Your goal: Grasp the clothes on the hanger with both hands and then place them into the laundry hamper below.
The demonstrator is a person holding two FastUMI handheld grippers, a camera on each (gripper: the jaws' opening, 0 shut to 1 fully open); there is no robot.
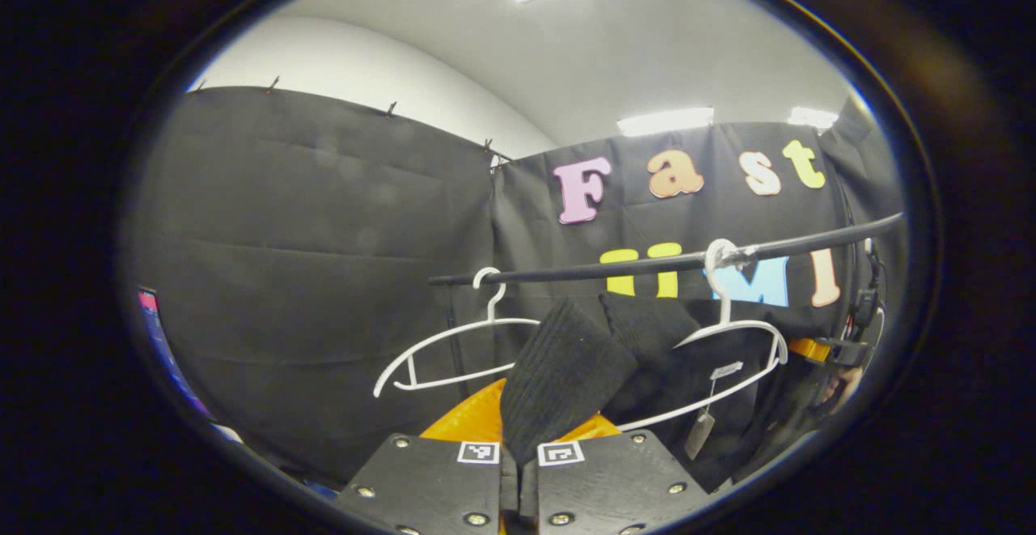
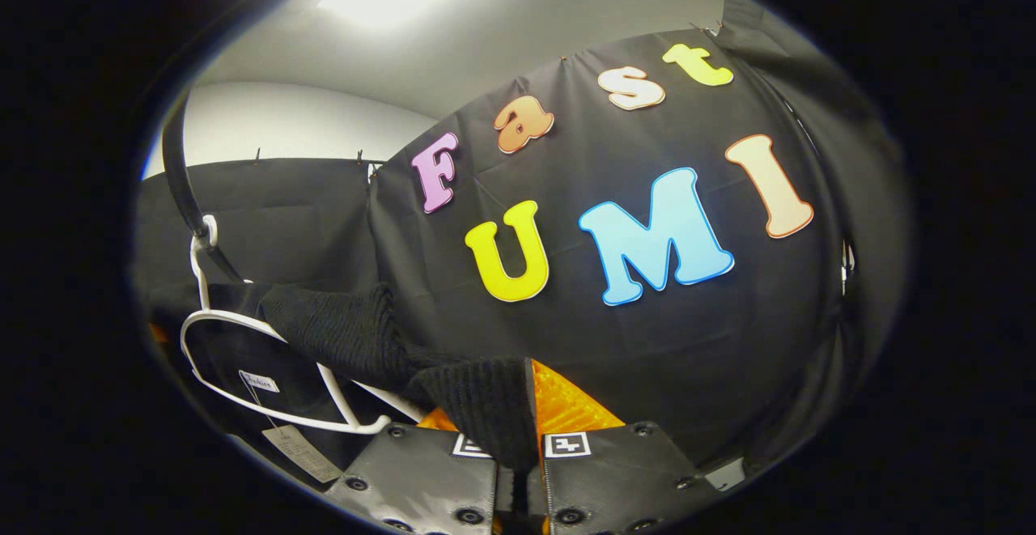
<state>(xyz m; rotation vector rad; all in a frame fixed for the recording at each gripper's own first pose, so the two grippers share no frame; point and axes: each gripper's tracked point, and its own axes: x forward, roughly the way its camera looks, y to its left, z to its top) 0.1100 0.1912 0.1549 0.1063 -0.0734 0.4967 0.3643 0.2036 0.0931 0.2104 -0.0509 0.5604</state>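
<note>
My left claw [image 1: 518, 458] and right claw [image 2: 518, 450] each pinch a fold of the black knit garment [image 1: 566, 365], lower centre, draped off its white hanger [image 1: 732, 333]; soft, light, stretchy: grip bunched fabric

Black rail [image 1: 647, 264], 1 bare white hanger [image 1: 453, 349], ceiling lights [image 1: 664, 121]

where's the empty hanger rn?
In the left gripper view the empty white hanger hangs on the black rail, left of the second hanger that carries the black knit garment, above the left gripper.
</note>
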